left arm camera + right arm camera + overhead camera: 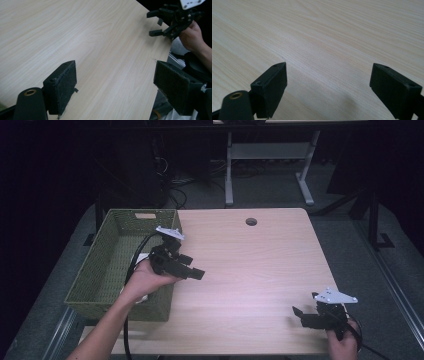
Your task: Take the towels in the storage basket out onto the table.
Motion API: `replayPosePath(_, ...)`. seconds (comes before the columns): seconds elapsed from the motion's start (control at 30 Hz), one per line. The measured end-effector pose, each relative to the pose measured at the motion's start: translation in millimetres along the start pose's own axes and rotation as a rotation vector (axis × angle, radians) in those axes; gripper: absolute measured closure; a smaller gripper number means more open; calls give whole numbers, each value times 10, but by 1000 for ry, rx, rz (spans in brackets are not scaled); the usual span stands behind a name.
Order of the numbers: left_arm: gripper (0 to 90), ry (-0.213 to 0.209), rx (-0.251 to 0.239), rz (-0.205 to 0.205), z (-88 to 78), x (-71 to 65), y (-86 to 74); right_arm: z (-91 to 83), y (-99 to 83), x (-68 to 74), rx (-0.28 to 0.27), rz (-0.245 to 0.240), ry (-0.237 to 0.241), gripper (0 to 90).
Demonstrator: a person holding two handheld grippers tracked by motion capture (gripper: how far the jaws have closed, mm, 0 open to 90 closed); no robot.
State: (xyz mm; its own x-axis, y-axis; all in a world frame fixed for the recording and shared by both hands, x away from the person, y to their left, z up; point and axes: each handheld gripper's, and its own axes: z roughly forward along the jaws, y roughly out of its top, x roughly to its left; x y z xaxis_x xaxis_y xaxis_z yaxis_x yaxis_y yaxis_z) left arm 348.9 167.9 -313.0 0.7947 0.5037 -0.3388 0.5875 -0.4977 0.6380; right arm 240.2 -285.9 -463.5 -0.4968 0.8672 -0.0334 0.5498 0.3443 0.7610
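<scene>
My left gripper [194, 266] hangs open over the light wooden table [250, 265], just right of the green woven basket [112, 265], with its jaws pointing right. In the left gripper view its jaws stand wide apart with nothing between them, left gripper [117, 87]. My right gripper [298, 313] is open near the table's front right corner, jaws pointing left. The right gripper view shows its jaws spread over bare wood, right gripper [329, 85]. The right gripper [156, 23] also appears far off in the left gripper view, held by a hand [192, 35].
Something white [141, 257] lies inside the basket, mostly hidden by my left hand. A round cable hole [251, 222] sits near the table's far edge. Beyond the table stand a white desk frame [267, 165] and cables on a dark floor.
</scene>
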Motion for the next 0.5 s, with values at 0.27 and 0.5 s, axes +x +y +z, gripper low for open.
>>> replayPosePath(0.27, 182, 51, -11, -51, -223, 203, -53, -6, -2, -2, 0, -3, 0, 140)
replayPosePath(0.5, 183, 95, -21, -103, -409, 401, -140, 6, 1, 7, 9, -5, 1, 140)
